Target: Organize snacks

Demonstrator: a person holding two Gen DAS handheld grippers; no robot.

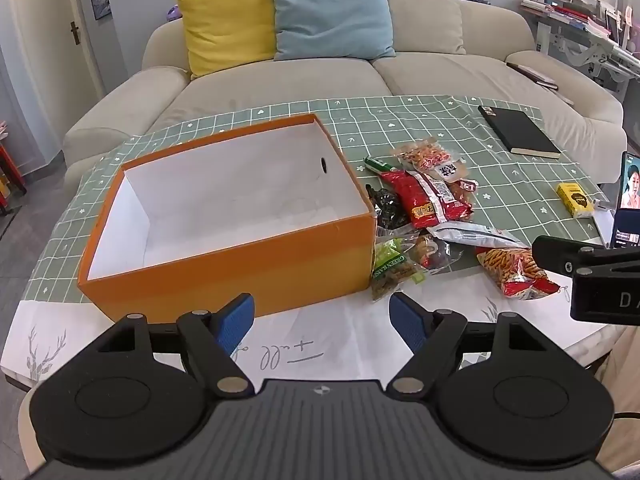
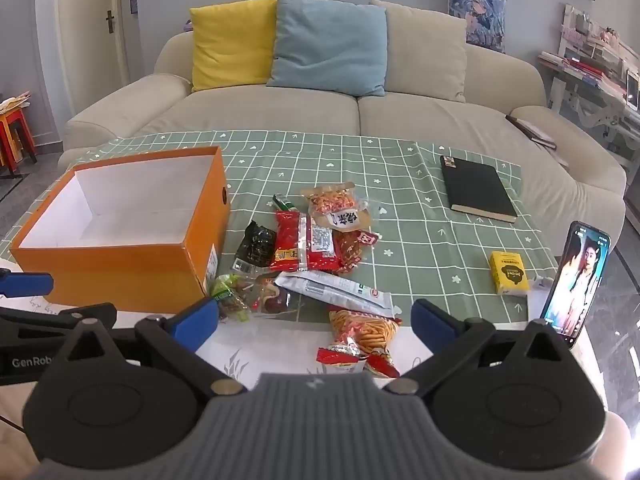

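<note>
Both grippers stand spread wide and empty. From the left wrist, the left gripper (image 1: 322, 318) sits just short of the empty box (image 1: 224, 216), with the snack pile (image 1: 432, 216) at about one o'clock. From the right wrist, the right gripper (image 2: 316, 322) has the stick packet (image 2: 366, 334) dead ahead at twelve, long axis running roughly twelve to six, so the right hand looks nearer; the box lies at ten.

I operate in a home living room. Indicators: a beige sofa (image 2: 360, 112) carrying a yellow cushion (image 2: 232, 44) and a blue cushion (image 2: 330, 44), a door (image 2: 100, 20), and cluttered shelving (image 2: 592, 68).
</note>
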